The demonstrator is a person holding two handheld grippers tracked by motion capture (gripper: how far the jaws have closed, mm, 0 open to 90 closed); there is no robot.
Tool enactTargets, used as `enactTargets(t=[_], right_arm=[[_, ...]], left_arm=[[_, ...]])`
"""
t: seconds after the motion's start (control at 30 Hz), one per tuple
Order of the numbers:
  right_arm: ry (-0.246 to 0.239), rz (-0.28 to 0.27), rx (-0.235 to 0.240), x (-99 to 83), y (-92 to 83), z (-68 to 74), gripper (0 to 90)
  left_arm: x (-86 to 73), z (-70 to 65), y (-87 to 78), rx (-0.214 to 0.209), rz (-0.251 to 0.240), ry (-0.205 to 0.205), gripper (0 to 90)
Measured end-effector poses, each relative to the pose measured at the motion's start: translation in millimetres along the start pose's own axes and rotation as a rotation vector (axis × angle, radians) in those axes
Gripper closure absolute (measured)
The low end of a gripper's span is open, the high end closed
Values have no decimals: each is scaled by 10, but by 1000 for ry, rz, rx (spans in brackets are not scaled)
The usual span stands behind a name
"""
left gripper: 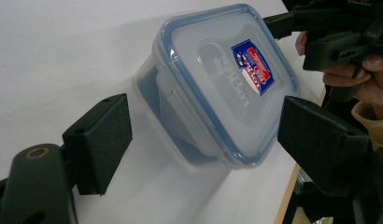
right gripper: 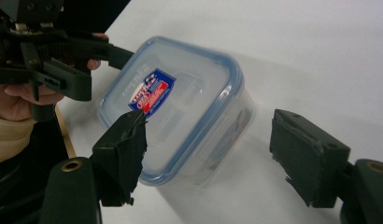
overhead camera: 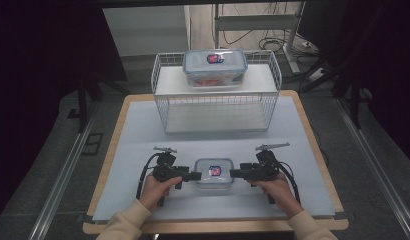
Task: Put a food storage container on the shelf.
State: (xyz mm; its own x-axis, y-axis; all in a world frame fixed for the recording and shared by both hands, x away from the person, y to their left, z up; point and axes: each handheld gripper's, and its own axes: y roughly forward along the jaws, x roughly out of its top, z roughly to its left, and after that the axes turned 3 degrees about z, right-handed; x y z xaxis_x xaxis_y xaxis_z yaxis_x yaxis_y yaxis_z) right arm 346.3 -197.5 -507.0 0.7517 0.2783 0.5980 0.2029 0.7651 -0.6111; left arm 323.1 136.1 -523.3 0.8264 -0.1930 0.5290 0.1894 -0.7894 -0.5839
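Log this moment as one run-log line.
left gripper: open, at small container | right gripper: open, opposite side | small container: on table, lid on

The small lidded container (overhead camera: 213, 172) is sitting between the left gripper (overhead camera: 197, 175) and the right gripper (overhead camera: 233, 174), blocking the straight path from one to the other. Each gripper's jaws are standing apart, with bare table on both sides of the box. Behind it, a broad strip of the white tabletop (overhead camera: 143, 130) is lying open up to the wire rack (overhead camera: 216, 107). The rack is walling off the far side; a larger lidded container (overhead camera: 215, 66) is occupying its top shelf, while the lower shelf is staying free.
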Motion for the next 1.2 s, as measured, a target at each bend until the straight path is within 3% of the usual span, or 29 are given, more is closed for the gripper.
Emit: enactTargets(t=[0.27,0.47,0.6,0.77,0.9,1.07,1.2], right_arm=[[30,41,20,-4,161,-21,241],[60,43,48,-16,189,-47,263],[77,60,96,-22,203,-47,344],[86,69,96,-26,181,-39,378],[127,46,119,-40,146,-66,447],[106,28,108,-63,113,-24,478],[130,-3,120,-93,92,-19,516]], left_arm=[[27,-16,114,-27,29,-12,172],[27,-9,155,-53,37,-23,196],[17,-14,160,-31,38,-22,226],[-4,-23,130,-20,19,-24,308],[-22,-34,87,-22,3,-17,363],[-64,-28,43,-37,-26,-25,431],[-103,-53,10,-35,-43,-13,471]])
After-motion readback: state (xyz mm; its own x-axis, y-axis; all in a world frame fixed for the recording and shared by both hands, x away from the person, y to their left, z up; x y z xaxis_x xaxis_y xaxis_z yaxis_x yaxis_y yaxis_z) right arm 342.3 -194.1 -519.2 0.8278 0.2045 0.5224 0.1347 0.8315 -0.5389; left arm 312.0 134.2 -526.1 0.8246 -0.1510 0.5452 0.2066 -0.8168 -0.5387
